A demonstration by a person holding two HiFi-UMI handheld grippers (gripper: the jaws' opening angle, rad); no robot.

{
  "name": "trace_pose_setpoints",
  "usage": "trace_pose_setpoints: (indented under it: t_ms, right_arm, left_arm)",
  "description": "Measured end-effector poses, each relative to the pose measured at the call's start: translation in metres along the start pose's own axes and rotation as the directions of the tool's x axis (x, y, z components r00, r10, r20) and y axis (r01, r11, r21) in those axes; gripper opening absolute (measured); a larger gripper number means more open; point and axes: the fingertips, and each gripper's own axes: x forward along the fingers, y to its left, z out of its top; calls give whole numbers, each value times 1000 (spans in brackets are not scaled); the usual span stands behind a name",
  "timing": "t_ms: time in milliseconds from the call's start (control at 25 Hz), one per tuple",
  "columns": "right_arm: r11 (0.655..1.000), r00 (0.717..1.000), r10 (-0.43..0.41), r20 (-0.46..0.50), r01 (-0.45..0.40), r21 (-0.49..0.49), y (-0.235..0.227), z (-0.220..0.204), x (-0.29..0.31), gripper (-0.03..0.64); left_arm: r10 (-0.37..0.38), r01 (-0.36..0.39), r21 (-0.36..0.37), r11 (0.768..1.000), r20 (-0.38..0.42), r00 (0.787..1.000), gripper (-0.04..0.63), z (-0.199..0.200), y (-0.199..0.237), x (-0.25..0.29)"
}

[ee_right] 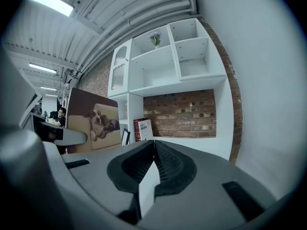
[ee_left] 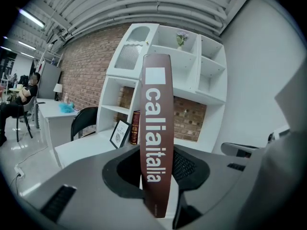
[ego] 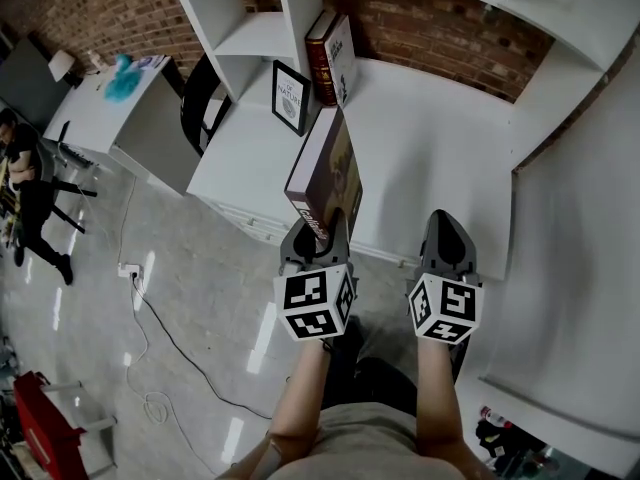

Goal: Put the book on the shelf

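A large brown book (ego: pixel 325 173) with a dog on a sofa on its cover stands on edge in my left gripper (ego: pixel 318 230), which is shut on its lower end. The left gripper view shows its spine (ee_left: pixel 156 128) upright between the jaws of that gripper (ee_left: pixel 154 169). The book hangs over the front edge of the white counter (ego: pixel 430 138), short of the white shelf unit (ego: pixel 260 28). My right gripper (ego: pixel 445 230) is beside it, shut and holding nothing, its jaws meeting at the tip (ee_right: pixel 153 145). Its view catches the cover (ee_right: pixel 93 123) at left.
Two books (ego: pixel 330 58) stand against the shelf unit's side, with a framed picture (ego: pixel 290 96) in front of them. A black chair (ego: pixel 200 98) and a desk (ego: pixel 120 108) lie left. A person (ego: pixel 25 188) sits far left. A cable (ego: pixel 150 308) runs over the floor.
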Motion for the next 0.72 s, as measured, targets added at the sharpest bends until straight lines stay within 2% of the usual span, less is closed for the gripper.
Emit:
trace_pose_setpoints:
  t_ms: [720]
  right_arm:
    - [1000, 1000, -5, -29, 4, -16, 1, 0, 64, 17]
  left_arm:
    - [-18, 18, -16, 1000, -20, 1000, 147, 10, 18, 63]
